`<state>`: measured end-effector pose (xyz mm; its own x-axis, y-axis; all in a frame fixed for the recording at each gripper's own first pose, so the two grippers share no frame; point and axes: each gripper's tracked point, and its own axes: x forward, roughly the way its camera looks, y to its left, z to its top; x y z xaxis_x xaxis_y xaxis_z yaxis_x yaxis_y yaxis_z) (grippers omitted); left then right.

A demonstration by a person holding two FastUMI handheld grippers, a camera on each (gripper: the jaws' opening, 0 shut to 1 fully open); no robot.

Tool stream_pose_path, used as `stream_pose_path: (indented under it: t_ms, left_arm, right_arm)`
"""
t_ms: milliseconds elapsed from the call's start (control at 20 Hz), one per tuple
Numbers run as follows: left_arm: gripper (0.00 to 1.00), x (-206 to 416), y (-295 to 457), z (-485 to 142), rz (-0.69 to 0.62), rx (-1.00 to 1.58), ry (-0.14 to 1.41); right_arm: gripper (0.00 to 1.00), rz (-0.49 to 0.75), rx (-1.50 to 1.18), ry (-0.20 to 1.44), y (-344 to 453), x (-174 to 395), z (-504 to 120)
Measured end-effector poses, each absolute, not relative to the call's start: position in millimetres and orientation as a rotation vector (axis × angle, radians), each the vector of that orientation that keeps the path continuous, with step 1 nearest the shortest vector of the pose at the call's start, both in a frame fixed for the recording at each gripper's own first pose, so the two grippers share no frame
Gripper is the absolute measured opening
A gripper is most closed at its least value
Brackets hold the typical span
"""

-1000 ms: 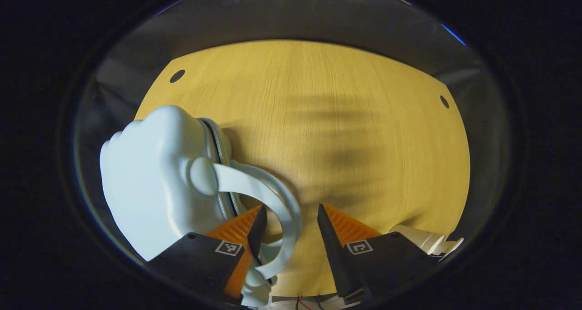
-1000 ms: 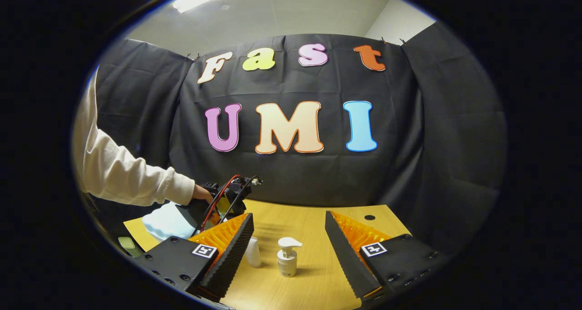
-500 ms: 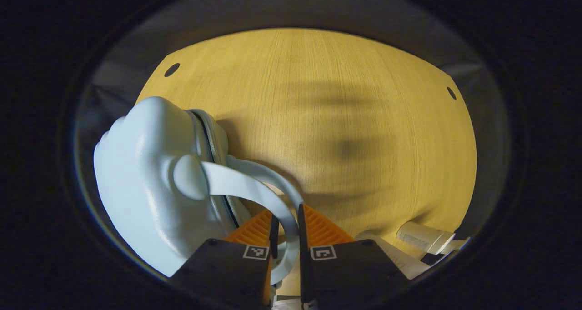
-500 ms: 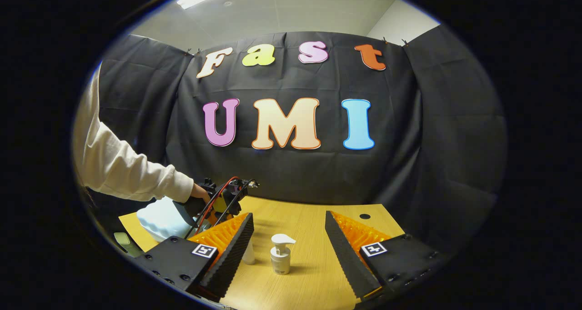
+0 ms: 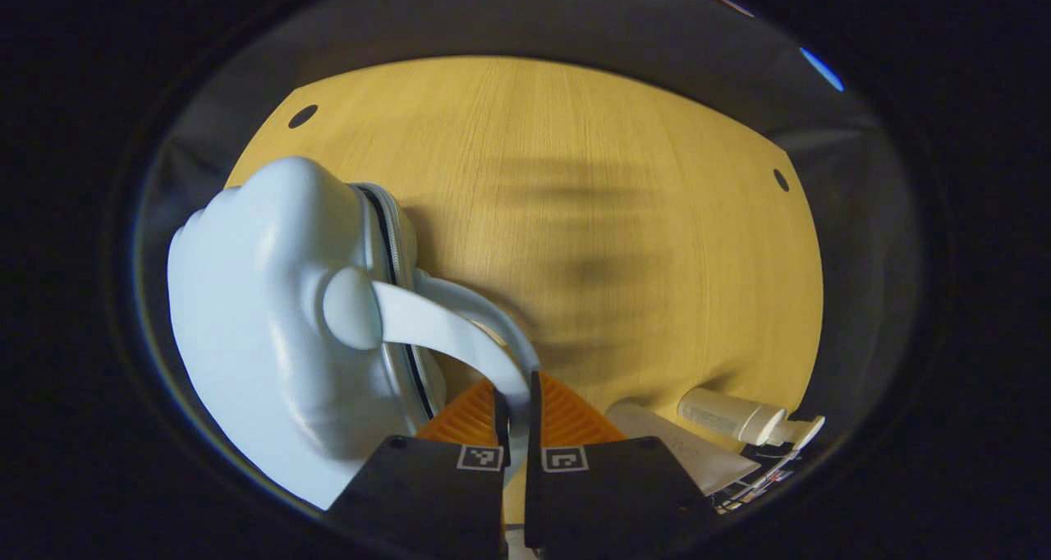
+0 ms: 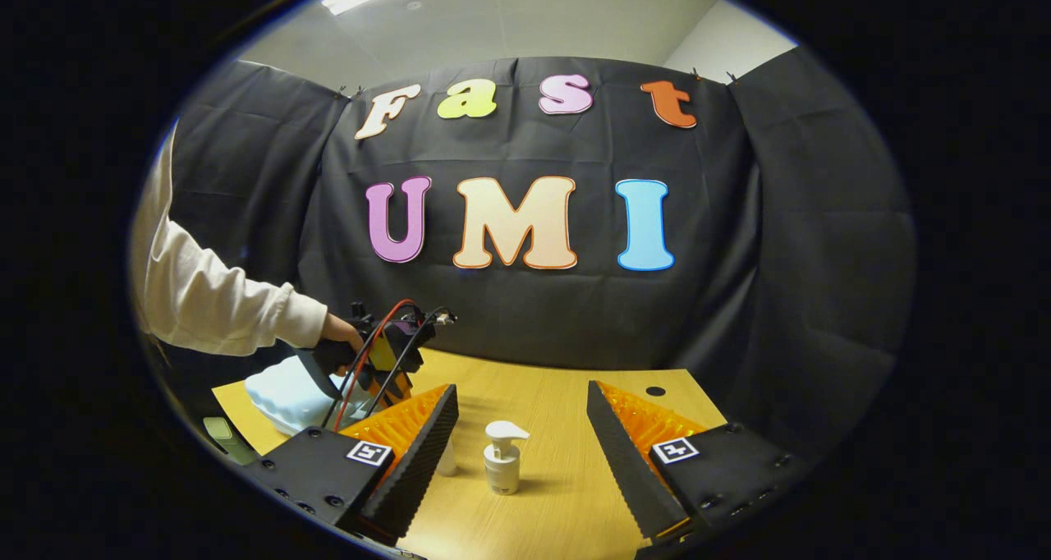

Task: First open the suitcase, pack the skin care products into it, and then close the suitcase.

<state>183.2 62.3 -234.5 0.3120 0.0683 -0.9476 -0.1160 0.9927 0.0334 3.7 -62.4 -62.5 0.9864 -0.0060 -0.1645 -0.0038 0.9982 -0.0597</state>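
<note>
In the left gripper view, the pale blue hard-shell suitcase (image 5: 254, 314) lies zipped on the wooden table (image 5: 591, 174) at the left. Its curved handle (image 5: 443, 330) arches down between my left gripper's (image 5: 515, 383) orange fingers, which are shut on it. A white pump bottle (image 5: 722, 416) and a white tube (image 5: 669, 453) show at the lower right. In the right gripper view, my right gripper (image 6: 521, 453) hangs open above the table, with the pump bottle (image 6: 501, 457) standing beyond its fingers. A second white bottle (image 6: 447, 461) peeks from behind the left finger. The suitcase (image 6: 283, 387) sits at the far left.
A hand in a white sleeve (image 6: 222, 314) holds the left gripper (image 6: 374, 363) over the suitcase. A small green object (image 6: 215, 430) lies at the table's near left corner. Cable holes (image 5: 302, 117) mark the table's far corners. Black cloth walls the booth.
My left gripper went from open around the handle to shut on it. The suitcase shifted slightly in its view. The right gripper stayed open and almost still.
</note>
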Motion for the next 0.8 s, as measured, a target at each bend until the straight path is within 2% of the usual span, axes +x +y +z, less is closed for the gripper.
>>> stream_pose_path:
  t_ms: [500,800]
  left_arm:
    - [0.03,173.9,57.7,-179.8,-0.048,-0.114,1.101]
    - [0.03,173.6,86.5,-137.3,-0.042,-0.158,0.968]
  right_arm:
    - [0.99,0.018,-0.084,0.147,-45.7,6.4,-57.3]
    - [0.99,0.022,-0.118,0.127,-22.3,9.9,-51.1]
